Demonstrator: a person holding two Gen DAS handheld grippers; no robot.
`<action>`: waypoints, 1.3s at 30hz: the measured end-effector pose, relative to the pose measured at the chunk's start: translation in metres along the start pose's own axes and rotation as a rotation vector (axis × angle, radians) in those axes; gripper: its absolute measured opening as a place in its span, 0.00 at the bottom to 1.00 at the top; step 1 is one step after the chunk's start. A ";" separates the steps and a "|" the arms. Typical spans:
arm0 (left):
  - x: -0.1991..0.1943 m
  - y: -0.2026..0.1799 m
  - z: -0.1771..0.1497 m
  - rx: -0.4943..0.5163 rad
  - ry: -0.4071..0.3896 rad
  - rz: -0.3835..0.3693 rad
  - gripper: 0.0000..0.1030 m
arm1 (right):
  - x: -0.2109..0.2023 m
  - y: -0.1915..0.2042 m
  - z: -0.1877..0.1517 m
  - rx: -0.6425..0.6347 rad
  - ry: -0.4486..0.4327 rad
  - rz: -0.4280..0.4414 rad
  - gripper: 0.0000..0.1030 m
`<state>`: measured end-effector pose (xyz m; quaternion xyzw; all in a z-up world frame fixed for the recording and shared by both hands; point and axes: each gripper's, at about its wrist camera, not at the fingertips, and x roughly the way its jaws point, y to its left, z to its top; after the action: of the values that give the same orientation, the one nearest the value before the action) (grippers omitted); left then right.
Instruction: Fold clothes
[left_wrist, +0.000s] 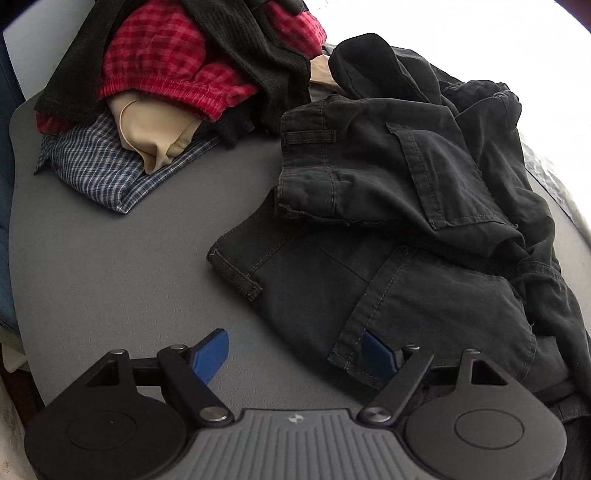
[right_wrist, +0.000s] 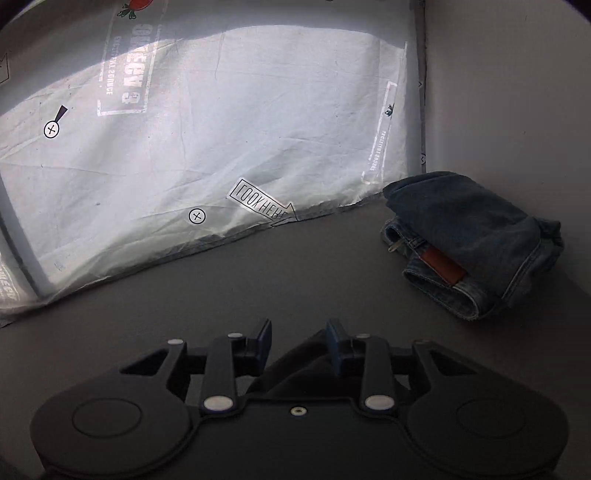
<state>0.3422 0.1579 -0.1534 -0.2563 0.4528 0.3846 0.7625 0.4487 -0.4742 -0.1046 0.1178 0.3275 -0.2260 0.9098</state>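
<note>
From the left wrist, the left gripper (left_wrist: 293, 356) hangs over the grey table (left_wrist: 110, 266) with its blue pads spread wide and nothing between them; the right-hand pad sits over the near edge of the black cargo trousers (left_wrist: 388, 206), by a pocket flap, though contact cannot be judged. The trousers lie crumpled across the right half of the table, waistband and belt loops facing left, legs bunched behind. They look like a soft but fairly heavy cotton — likely to drape rather than slide — and the stitched waistband or a hem seems the firmest place to pinch. Beyond them sits a pile of other clothes (left_wrist: 177, 74): red check, black knit, beige, and a blue-checked shirt at the bottom. The far legs of the trousers run out of frame, and the background is blown out white. From the right wrist, the right gripper (right_wrist: 299, 341) has its jaws partly apart, a fold of dark cloth rising between them; whether the pads actually press on it is hard to make out. Ahead lie folded blue jeans (right_wrist: 472, 243) at the right and a creased printed plastic sheet (right_wrist: 221, 147) along the table's far side.
</note>
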 end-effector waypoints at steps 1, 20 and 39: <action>0.004 0.000 0.002 -0.003 0.006 0.003 0.78 | -0.007 -0.015 -0.012 0.045 0.040 -0.029 0.38; 0.033 -0.008 0.017 -0.049 0.036 -0.010 0.83 | 0.053 0.017 0.070 0.427 0.053 0.441 0.02; 0.041 -0.016 0.023 -0.026 0.033 0.003 0.95 | 0.085 0.020 -0.010 0.467 0.235 0.376 0.48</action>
<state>0.3788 0.1805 -0.1782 -0.2718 0.4608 0.3874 0.7508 0.5112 -0.4816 -0.1655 0.4073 0.3423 -0.1078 0.8398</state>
